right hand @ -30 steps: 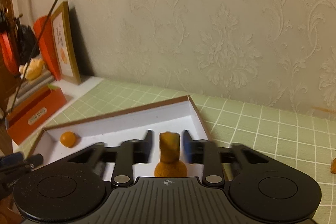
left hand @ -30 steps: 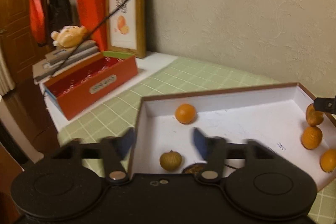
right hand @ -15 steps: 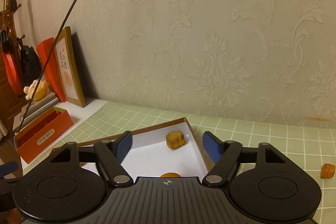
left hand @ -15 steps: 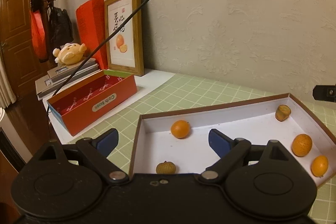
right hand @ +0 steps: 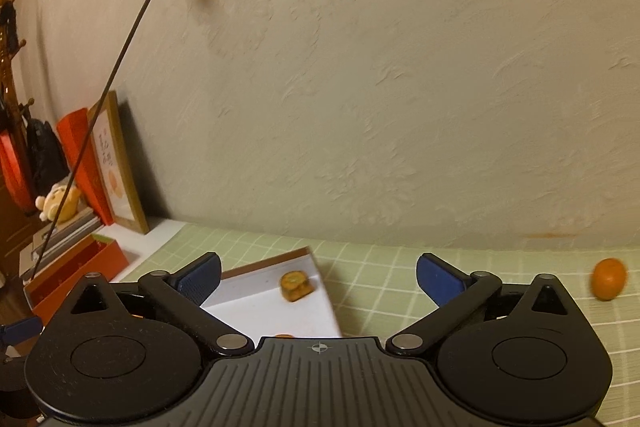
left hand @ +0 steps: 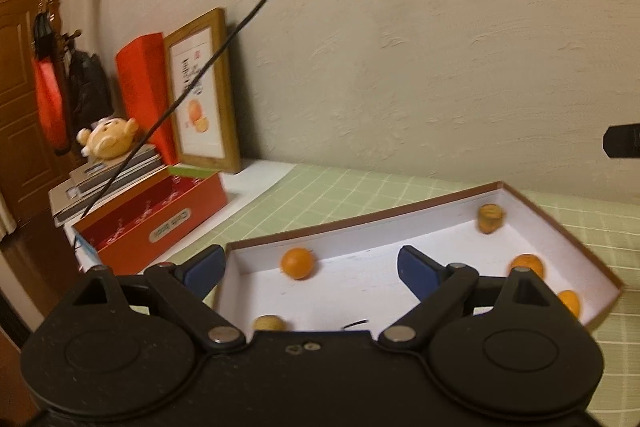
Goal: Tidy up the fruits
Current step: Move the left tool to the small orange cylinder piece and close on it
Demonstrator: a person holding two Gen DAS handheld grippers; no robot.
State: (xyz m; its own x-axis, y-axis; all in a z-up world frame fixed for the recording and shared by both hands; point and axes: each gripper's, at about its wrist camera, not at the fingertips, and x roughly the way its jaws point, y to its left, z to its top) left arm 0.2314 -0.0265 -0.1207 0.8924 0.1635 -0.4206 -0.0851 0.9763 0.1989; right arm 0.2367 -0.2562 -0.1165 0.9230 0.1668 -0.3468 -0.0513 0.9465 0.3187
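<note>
One fruit [right hand: 609, 279] lies outside the box [left hand: 568, 235], on the green checked counter [right hand: 380, 267] near the wall, and the coming move turns on it: it sits forward and well to the right of the right gripper [right hand: 318, 277], beyond the right-hand fingertip rather than between the jaws. It is small, orange and egg-shaped, with its long axis tilted a little off upright in the right wrist view, its skin smooth so far as the blur allows. The right gripper is plainly the nearer one; its jaws stand wide apart and hold nothing. The left gripper [left hand: 310, 267] hangs over the box with its jaws also spread wide and empty. Inside the white-floored box are a round orange fruit [left hand: 297, 263] toward the left end, a brownish one [left hand: 269, 323] close under the left gripper, a stubby brown-orange piece [left hand: 490, 218] in the far corner, and two more orange ones [left hand: 527, 264] along the right wall.
</note>
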